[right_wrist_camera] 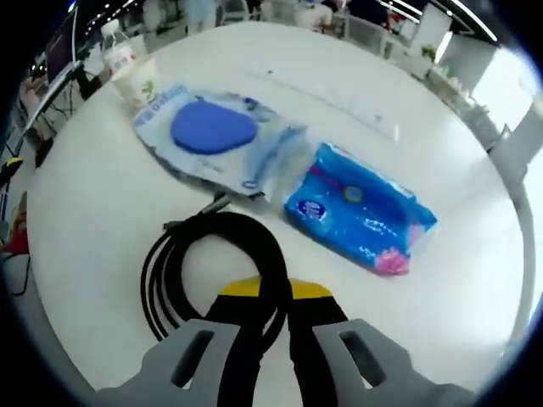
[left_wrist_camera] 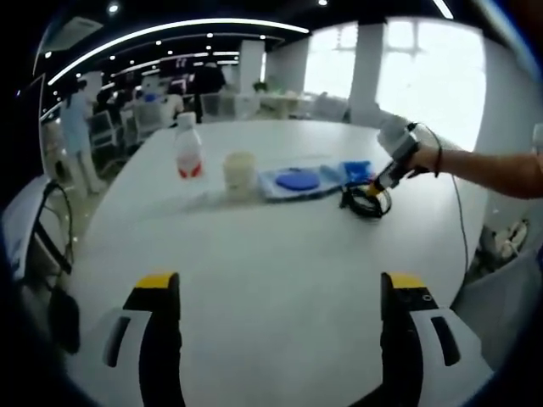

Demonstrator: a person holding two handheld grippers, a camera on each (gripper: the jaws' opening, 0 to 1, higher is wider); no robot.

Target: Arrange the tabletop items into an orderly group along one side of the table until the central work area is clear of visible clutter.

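On the white round table (left_wrist_camera: 271,254) lies a coiled black cable (right_wrist_camera: 178,263), and my right gripper (right_wrist_camera: 275,292) is shut on the coil's near loop. In the left gripper view the coiled cable (left_wrist_camera: 366,203) sits below the right gripper (left_wrist_camera: 386,180), which a person's hand holds. Beyond the coil lie a blue tissue pack (right_wrist_camera: 361,208) and a pale wipes pack with a blue lid (right_wrist_camera: 208,136). Further left stand a cream cup (left_wrist_camera: 240,170) and a clear bottle with a red label (left_wrist_camera: 188,148). My left gripper (left_wrist_camera: 280,292) hangs open over bare table near the front edge.
The person's forearm (left_wrist_camera: 501,170) reaches in from the right. A black chair and cords (left_wrist_camera: 51,254) stand off the table's left edge. Chairs and people (left_wrist_camera: 76,127) fill the office behind the far edge.
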